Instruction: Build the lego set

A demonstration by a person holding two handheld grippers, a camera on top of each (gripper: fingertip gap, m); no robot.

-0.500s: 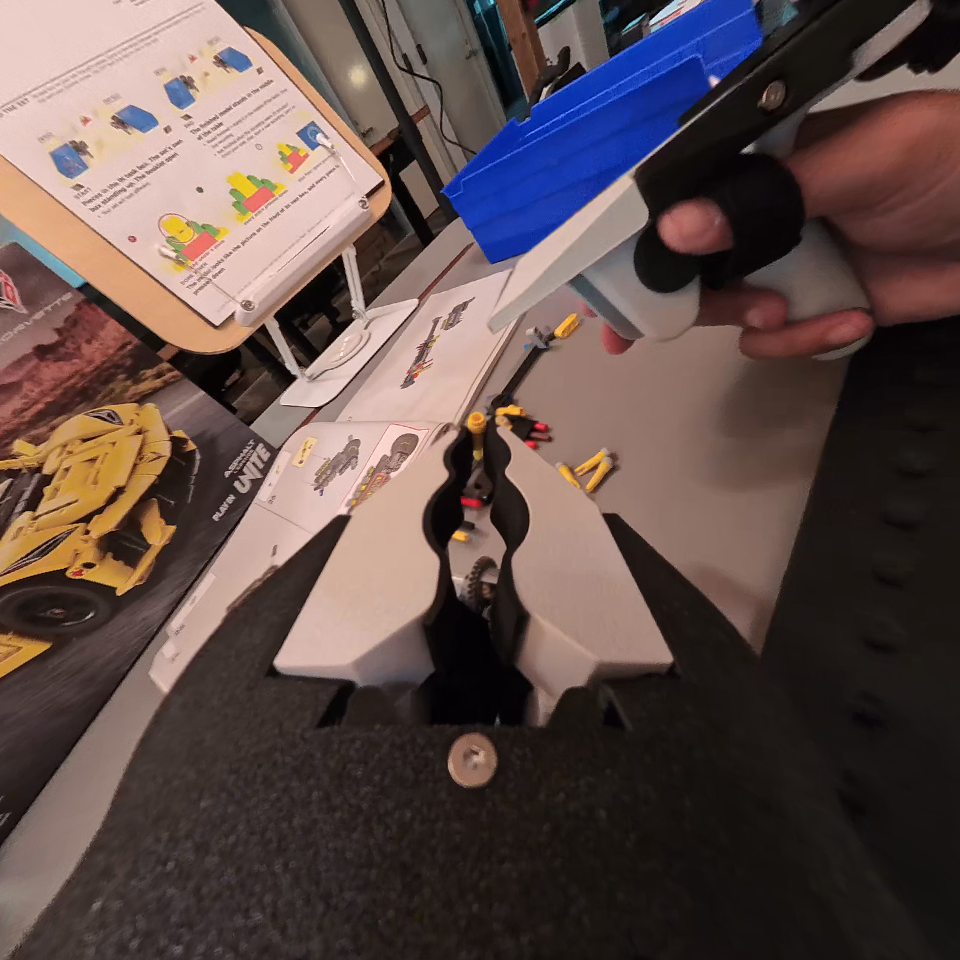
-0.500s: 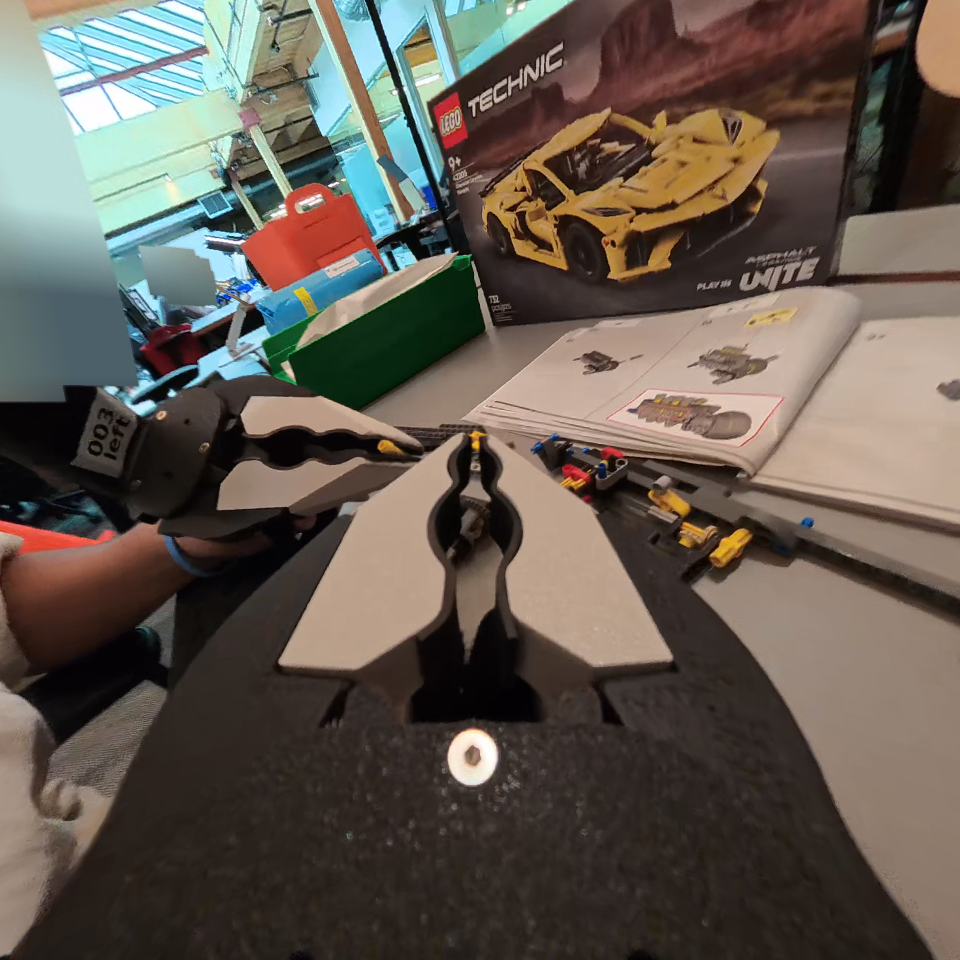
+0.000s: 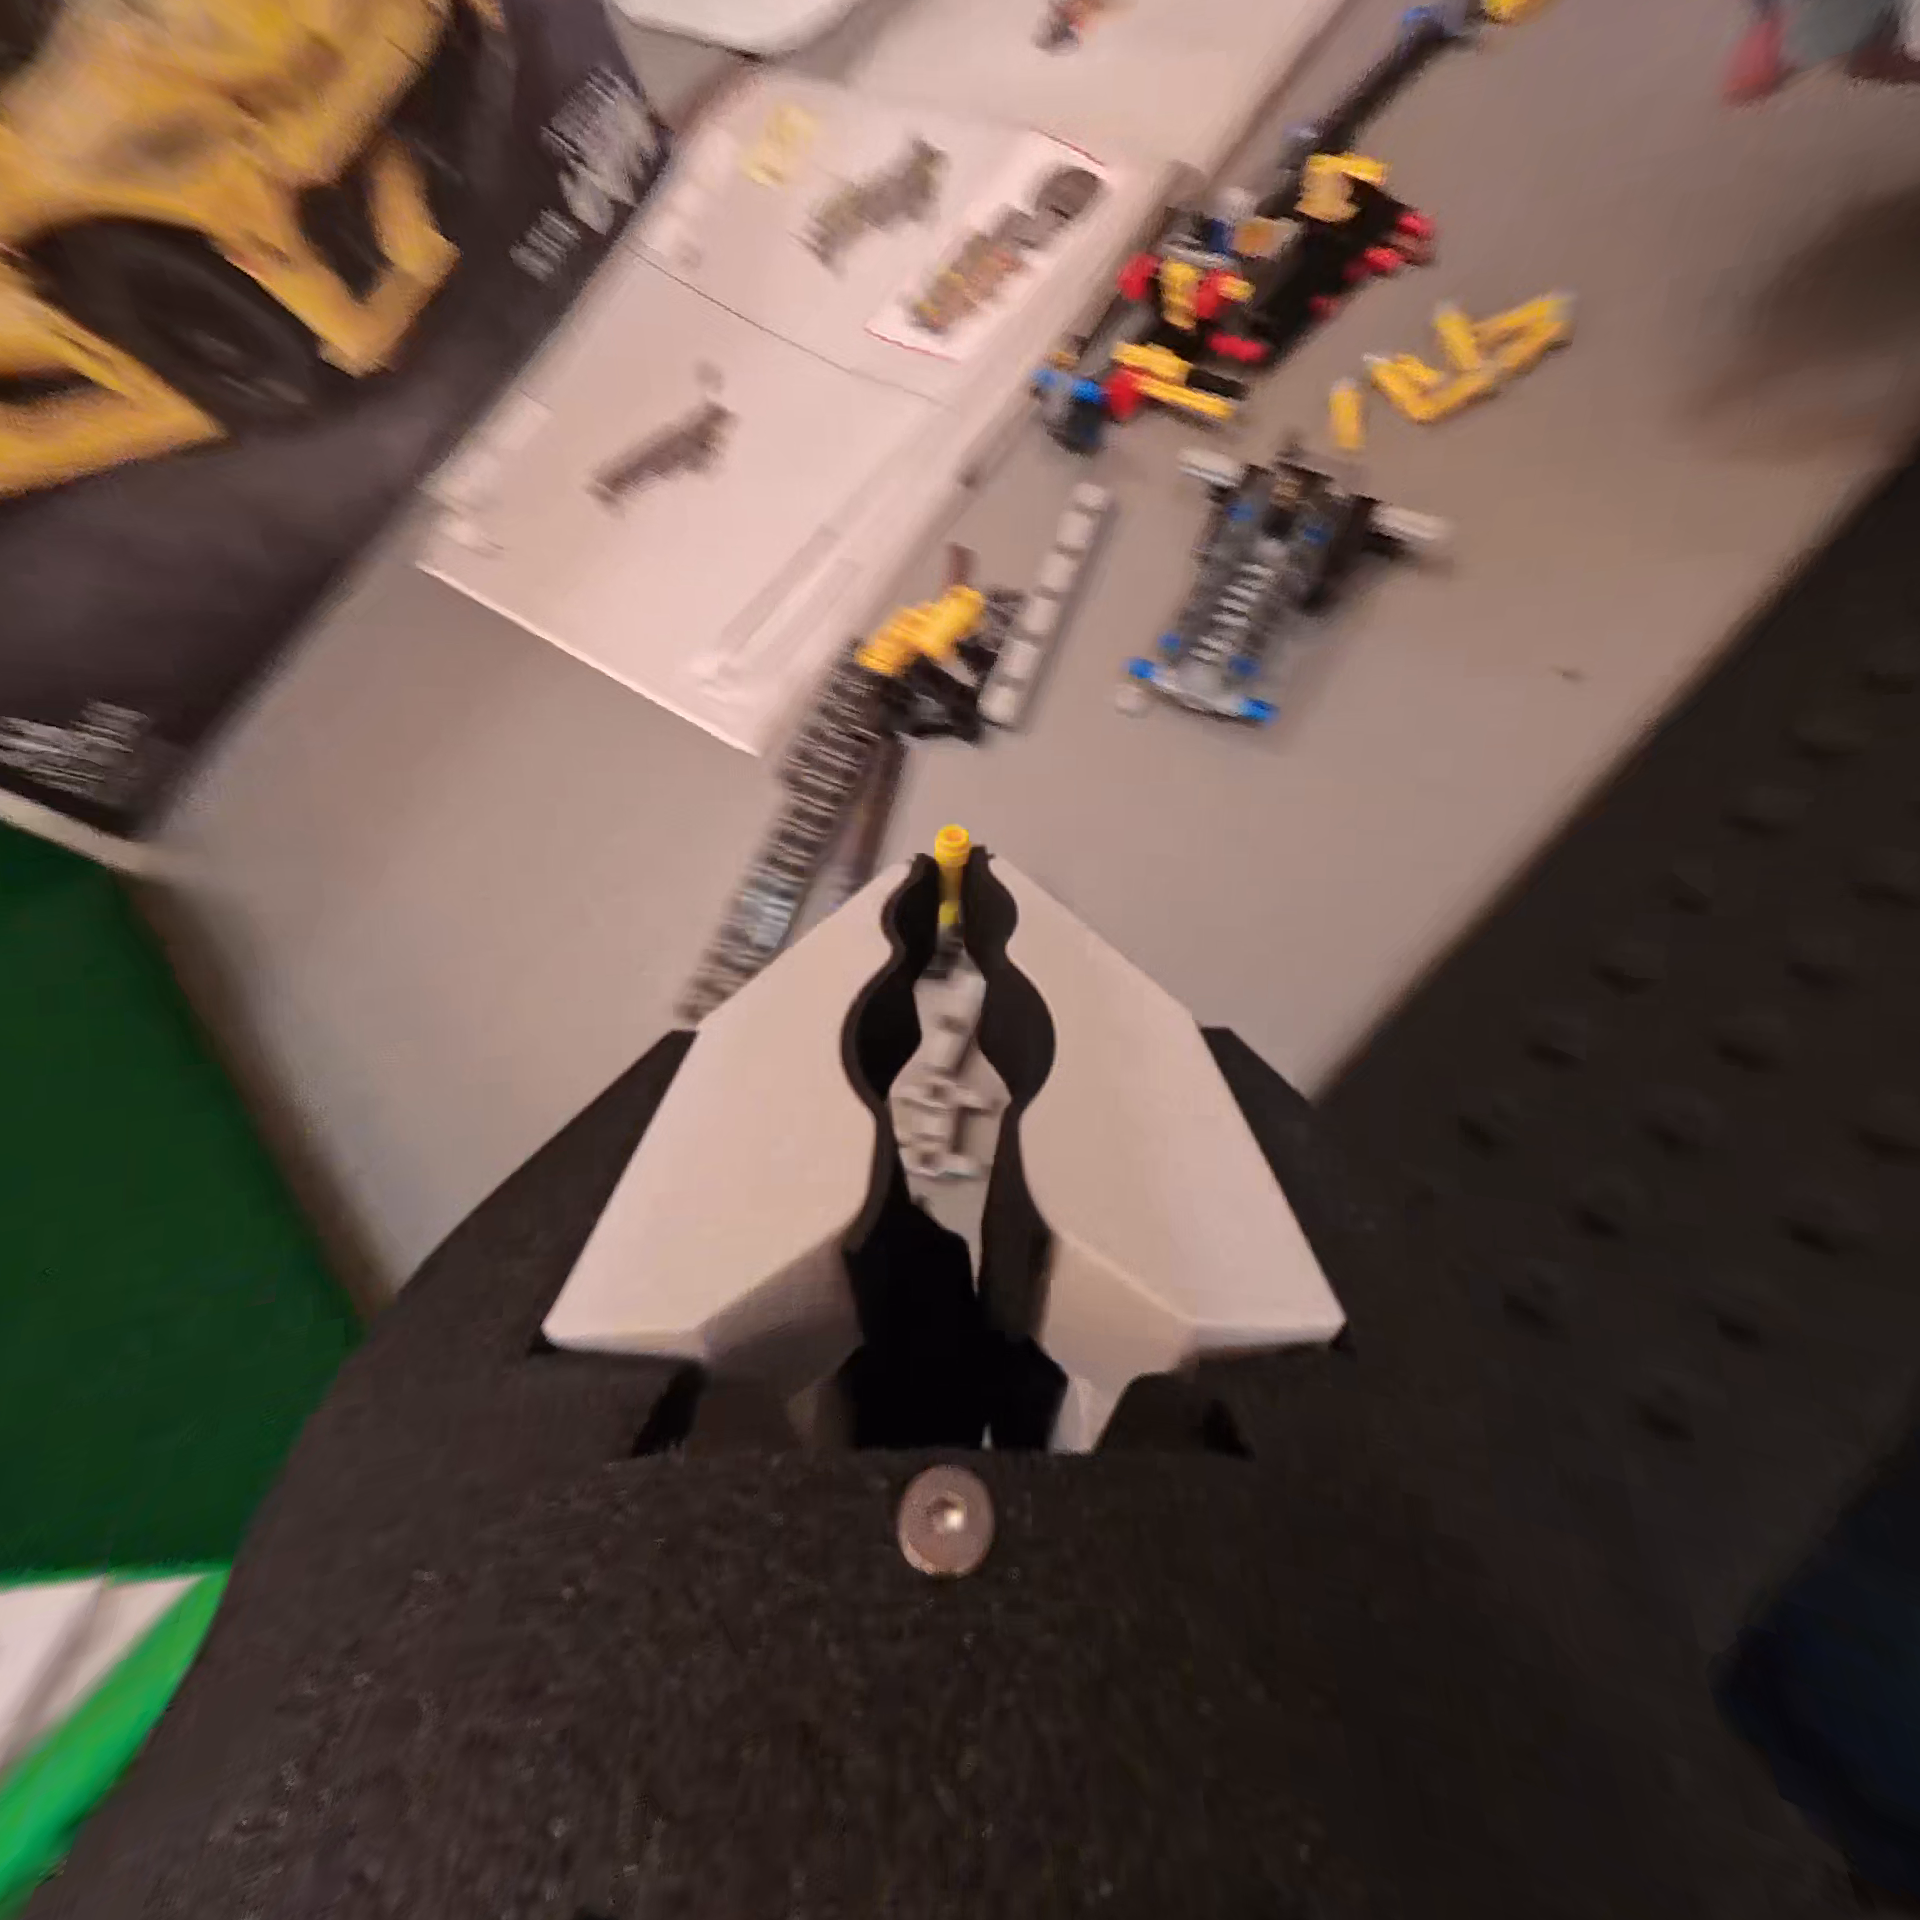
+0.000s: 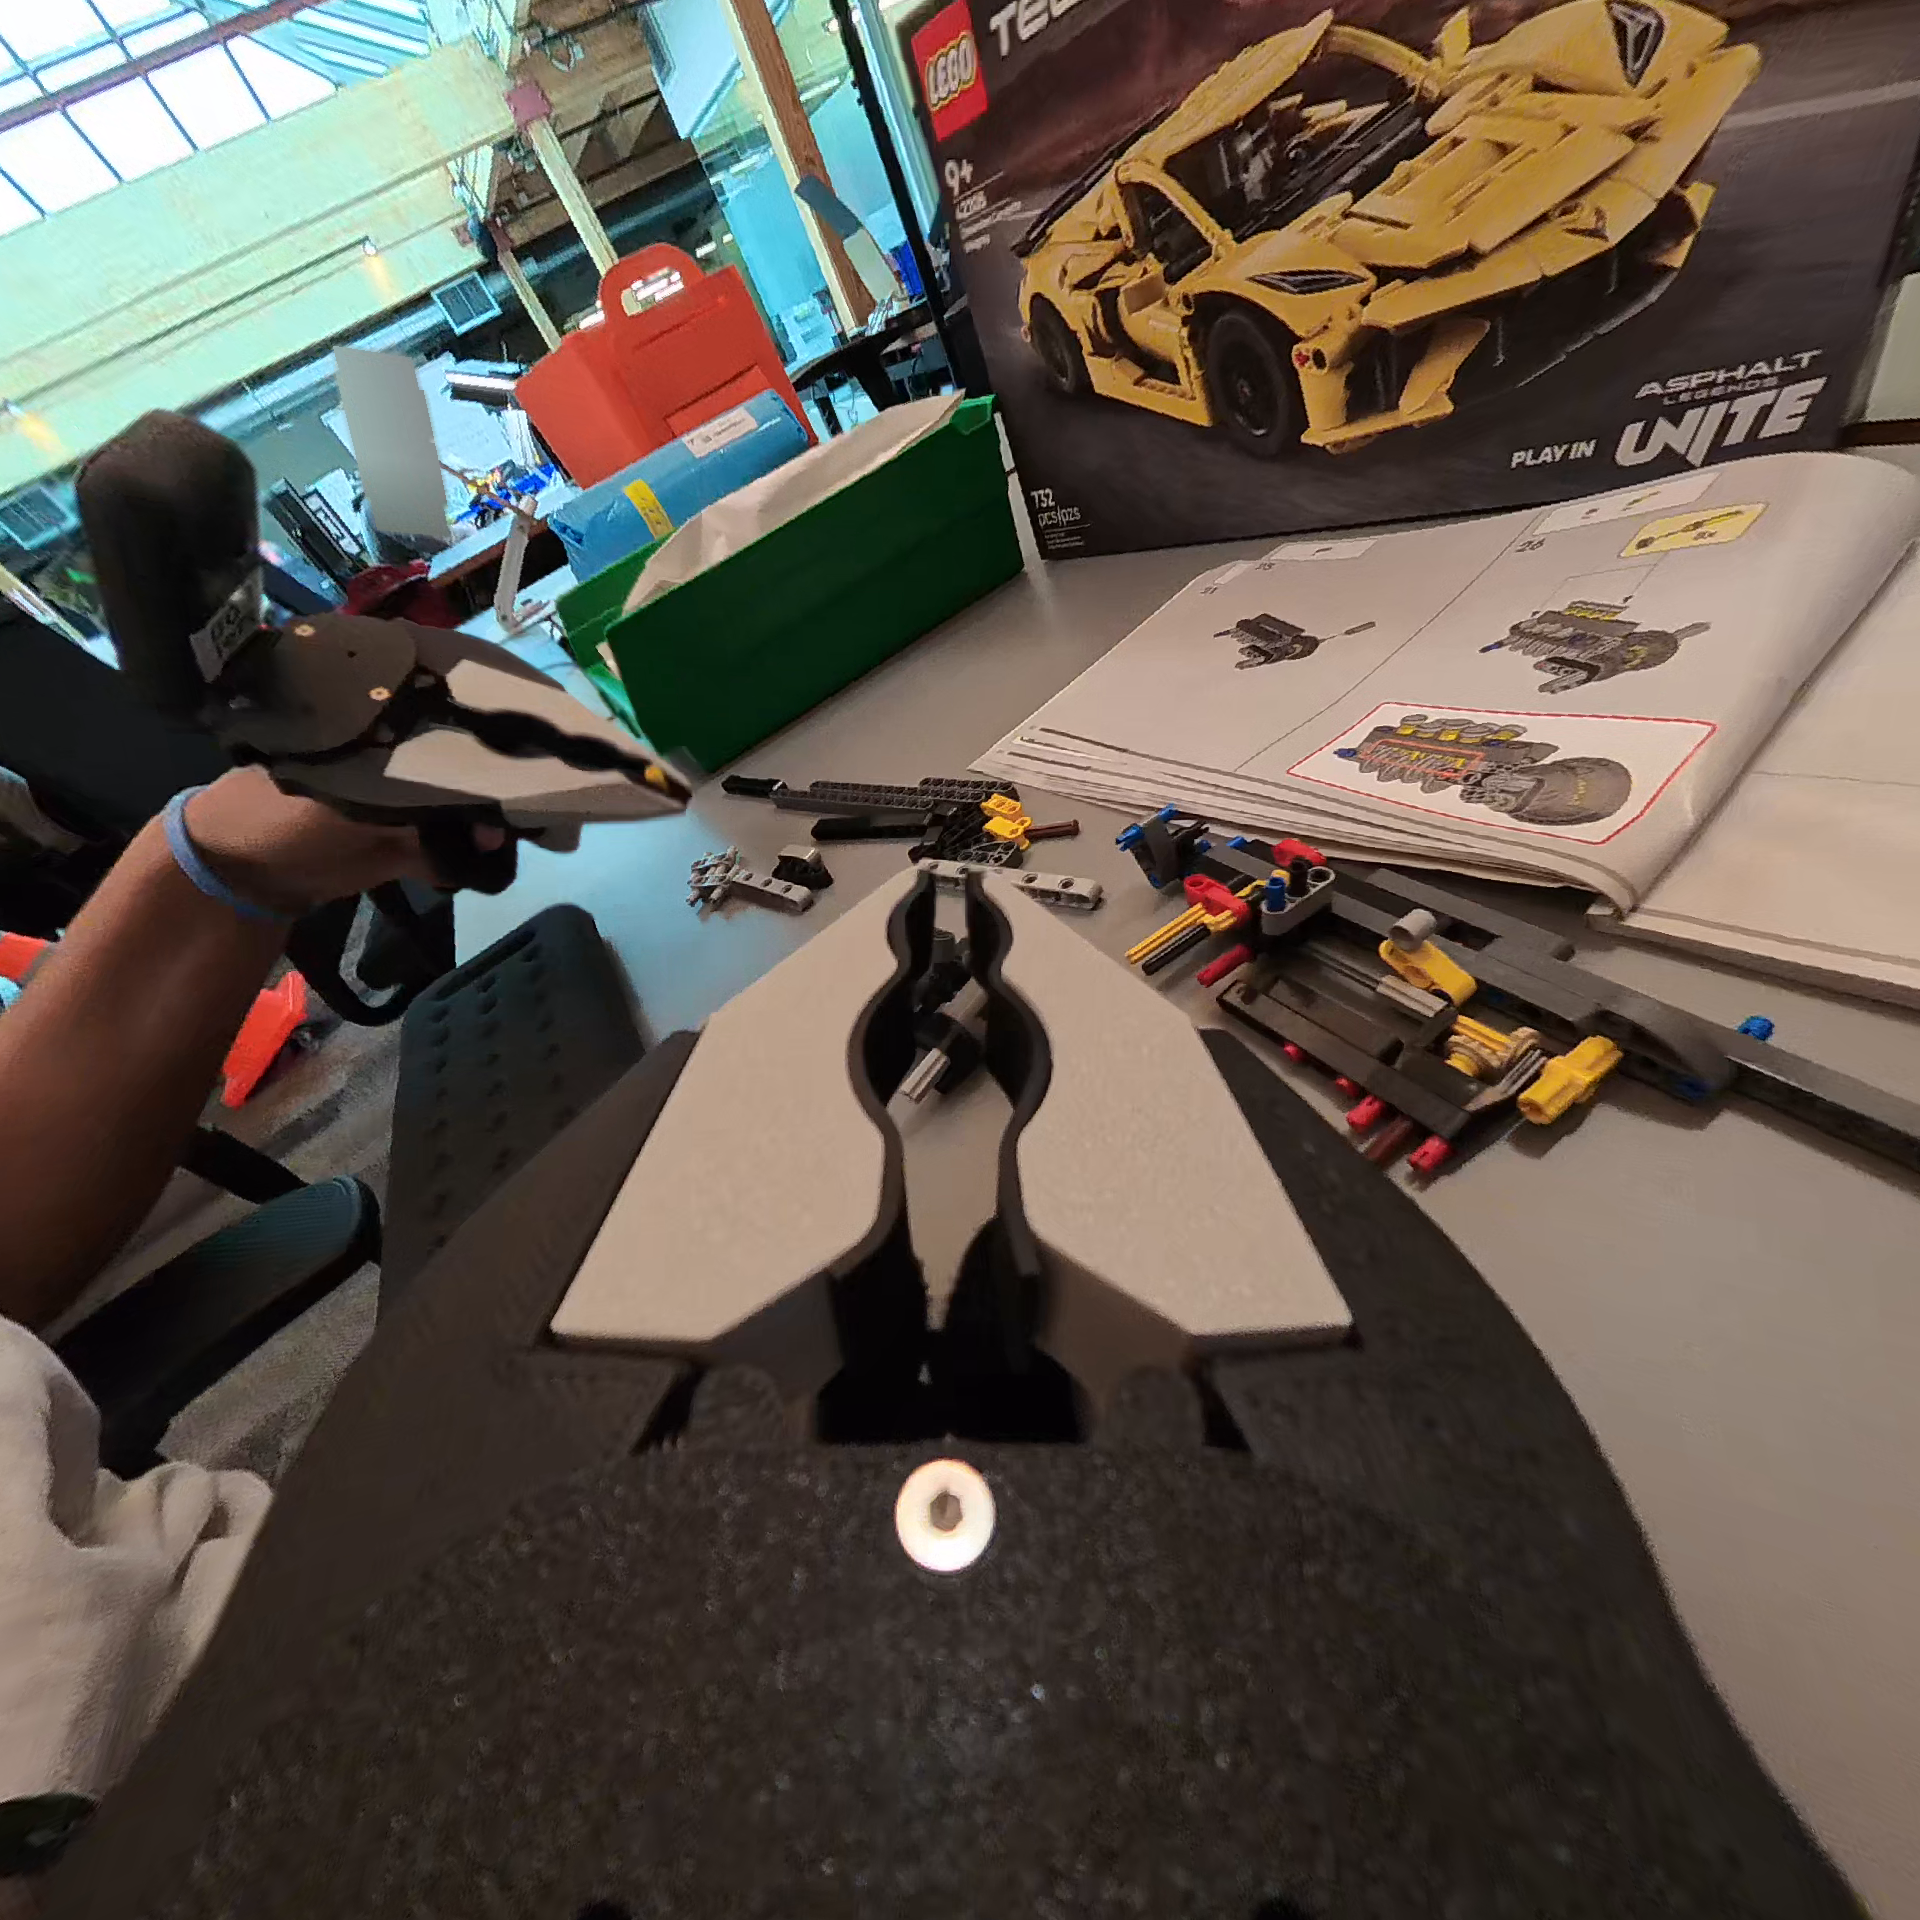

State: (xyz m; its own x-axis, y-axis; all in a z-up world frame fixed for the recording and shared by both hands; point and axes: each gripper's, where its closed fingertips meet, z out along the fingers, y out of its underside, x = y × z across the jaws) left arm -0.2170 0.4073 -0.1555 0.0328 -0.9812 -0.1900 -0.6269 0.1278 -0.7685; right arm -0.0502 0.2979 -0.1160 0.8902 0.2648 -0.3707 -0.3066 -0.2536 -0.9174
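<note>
Yellow pin (image 3: pixel 950 854) sat pinched at the tips of my left claw (image 3: pixel 948 883), held above the grey counter (image 3: pixel 1299 883). My right claw (image 4: pixel 945 883) was pressed together on a small dark grey piece (image 4: pixel 943 1023). The partly built chassis (image 4: pixel 1392 997) lay on the counter beside the open instruction booklet (image 4: pixel 1455 665), loose parts nearby.

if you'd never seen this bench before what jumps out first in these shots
The big set box with a yellow sports car pictured on it stands at the back of the grey table, behind an open instruction booklet. In front of the booklet lies a long, part-built black frame studded with yellow, red and blue pieces. The left claw, held in the air at left, pinches a small yellow pin at its tips.
</note>
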